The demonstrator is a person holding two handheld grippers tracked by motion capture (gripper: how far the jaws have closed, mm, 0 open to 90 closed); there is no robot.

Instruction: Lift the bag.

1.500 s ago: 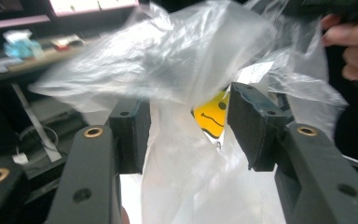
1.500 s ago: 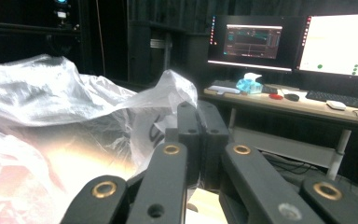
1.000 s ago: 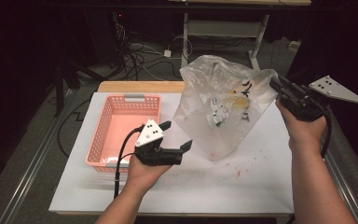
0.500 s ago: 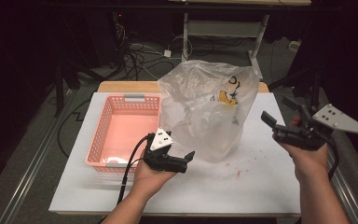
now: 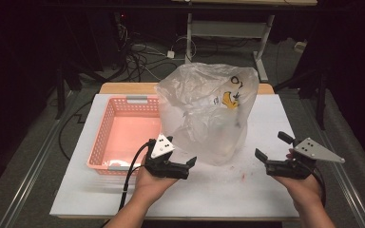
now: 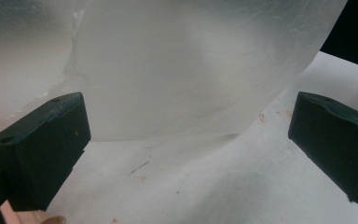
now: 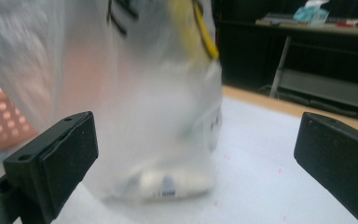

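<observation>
Grippers first: left gripper (image 5: 186, 166) and right gripper (image 5: 272, 153) both sit low on the white table (image 5: 218, 194) with jaws wide apart and empty, so I'd pinch the floppy clear plastic bag (image 5: 204, 114) standing between them, beside the pink basket (image 5: 123, 128), up high where the film bunches.

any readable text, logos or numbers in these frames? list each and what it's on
Nothing can be read for certain.
Plastic bag: black marks and a yellow figure printed near its top, not legible as words.
Small packet inside the bag: label blurred, unreadable.
Pink basket: no text visible.
</observation>
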